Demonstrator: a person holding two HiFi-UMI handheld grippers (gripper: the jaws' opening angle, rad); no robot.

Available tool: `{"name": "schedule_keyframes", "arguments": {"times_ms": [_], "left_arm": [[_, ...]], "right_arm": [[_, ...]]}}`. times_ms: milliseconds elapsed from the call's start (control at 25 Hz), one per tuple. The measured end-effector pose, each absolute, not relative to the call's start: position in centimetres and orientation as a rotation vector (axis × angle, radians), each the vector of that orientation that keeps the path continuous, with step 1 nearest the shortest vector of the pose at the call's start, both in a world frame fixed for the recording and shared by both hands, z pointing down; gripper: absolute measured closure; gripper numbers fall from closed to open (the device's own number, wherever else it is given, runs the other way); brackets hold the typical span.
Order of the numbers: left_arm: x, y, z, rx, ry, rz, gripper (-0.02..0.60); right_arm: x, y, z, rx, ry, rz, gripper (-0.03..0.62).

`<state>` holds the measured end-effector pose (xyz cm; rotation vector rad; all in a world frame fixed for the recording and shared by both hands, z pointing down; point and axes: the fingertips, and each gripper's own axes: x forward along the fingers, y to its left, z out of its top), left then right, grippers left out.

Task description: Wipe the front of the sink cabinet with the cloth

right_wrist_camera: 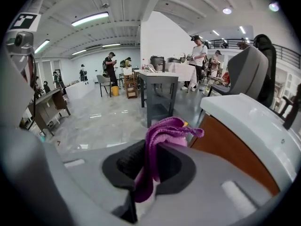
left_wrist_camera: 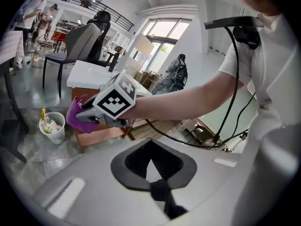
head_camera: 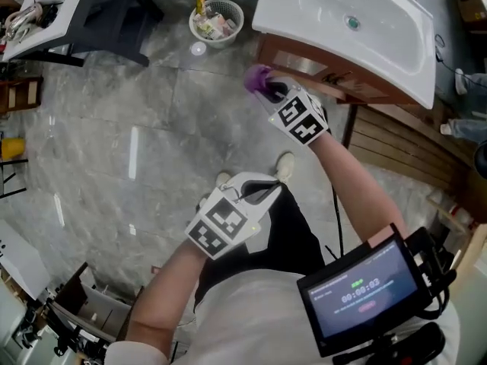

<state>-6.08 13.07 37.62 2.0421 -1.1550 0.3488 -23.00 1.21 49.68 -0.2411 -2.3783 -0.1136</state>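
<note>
The right gripper has its jaws clamped on the purple cloth, which bunches up past their tips. The wooden cabinet front lies close off the jaws' right side and runs lengthwise ahead under the sink; I can't tell whether the cloth touches it. Open floor lies to the jaws' left, and the left gripper, jaws together on nothing, hangs well back from the cabinet.

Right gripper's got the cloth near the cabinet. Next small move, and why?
Probably ease the right gripper sideways until the cloth presses on the cabinet front: its jaws are clamped on the cloth, which sits beside the brown panel, seemingly short of it.
</note>
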Motion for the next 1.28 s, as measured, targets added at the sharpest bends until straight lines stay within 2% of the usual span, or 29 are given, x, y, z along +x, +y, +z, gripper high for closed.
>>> {"name": "schedule_keyframes", "arguments": {"times_ms": [480, 1280], "left_arm": [[-5.3, 7.3, 41.6, 2.014, -1.114, 0.362, 0.577], [1.1, 2.3, 42.4, 2.115, -0.932, 0.408, 0.577]], "right_arm": [[-25.2, -7.8, 56.0, -0.174, -2.362, -0.101, 0.539], [-10.8, -18.3, 57.3, 0.209, -2.317, 0.069, 0.539]]}}
